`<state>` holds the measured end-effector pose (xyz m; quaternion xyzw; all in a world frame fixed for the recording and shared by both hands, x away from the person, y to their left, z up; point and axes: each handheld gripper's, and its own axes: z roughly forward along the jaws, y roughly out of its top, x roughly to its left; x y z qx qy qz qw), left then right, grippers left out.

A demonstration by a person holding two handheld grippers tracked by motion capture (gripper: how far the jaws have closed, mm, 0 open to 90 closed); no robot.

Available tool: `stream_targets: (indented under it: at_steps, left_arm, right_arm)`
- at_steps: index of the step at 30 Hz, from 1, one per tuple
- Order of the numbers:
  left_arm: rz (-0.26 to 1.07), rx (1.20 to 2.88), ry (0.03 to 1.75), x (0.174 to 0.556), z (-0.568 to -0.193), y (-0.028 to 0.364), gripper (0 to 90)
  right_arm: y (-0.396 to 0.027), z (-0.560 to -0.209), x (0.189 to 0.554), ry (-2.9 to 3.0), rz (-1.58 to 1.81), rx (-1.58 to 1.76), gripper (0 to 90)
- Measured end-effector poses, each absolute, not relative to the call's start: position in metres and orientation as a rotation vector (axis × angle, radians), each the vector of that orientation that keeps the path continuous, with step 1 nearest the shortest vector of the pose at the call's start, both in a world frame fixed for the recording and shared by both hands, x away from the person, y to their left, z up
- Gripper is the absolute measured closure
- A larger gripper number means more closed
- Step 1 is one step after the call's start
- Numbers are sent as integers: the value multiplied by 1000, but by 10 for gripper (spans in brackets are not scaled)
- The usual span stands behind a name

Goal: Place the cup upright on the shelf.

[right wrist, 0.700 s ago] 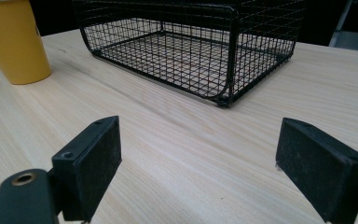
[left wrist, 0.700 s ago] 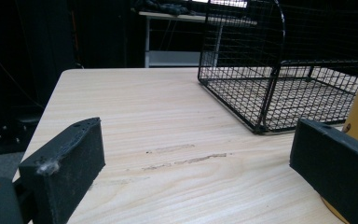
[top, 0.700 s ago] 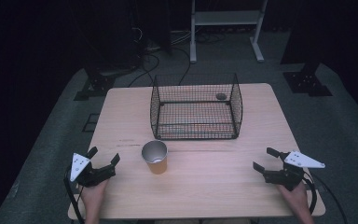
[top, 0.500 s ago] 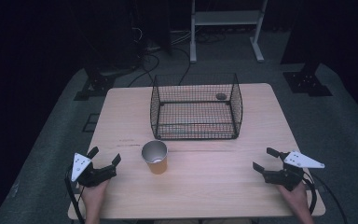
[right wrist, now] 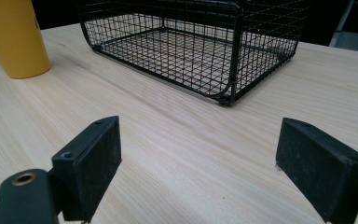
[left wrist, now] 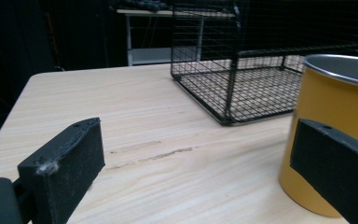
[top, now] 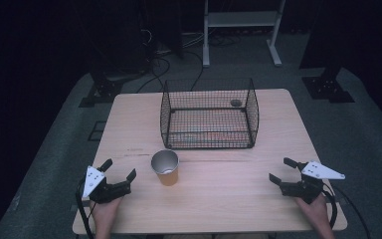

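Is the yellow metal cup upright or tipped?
Upright: the yellow metal cup stands on its base on the wooden table, round silver rim facing up.

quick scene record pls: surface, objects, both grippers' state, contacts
surface: light wooden table
cup: yellow metal cup, upright, silver inside, in front of the basket
basket: black wire basket, near the far edge of the table, nothing to be seen in it
left gripper: jaws open, near left of table, cup just to its right
right gripper: jaws open, near right of table, over bare wood
contacts: neither gripper holds anything
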<state>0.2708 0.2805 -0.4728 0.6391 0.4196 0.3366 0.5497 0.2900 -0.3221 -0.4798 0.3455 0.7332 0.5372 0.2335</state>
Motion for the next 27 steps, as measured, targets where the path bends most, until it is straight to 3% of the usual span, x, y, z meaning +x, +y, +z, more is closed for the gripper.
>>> stream_targets:
  at_steps: [27]
  left_arm:
    - [685, 1609, 846, 257, -473, 237, 22]
  right_arm:
    - [-321, -480, 290, 2019, 1466, 942, 131]
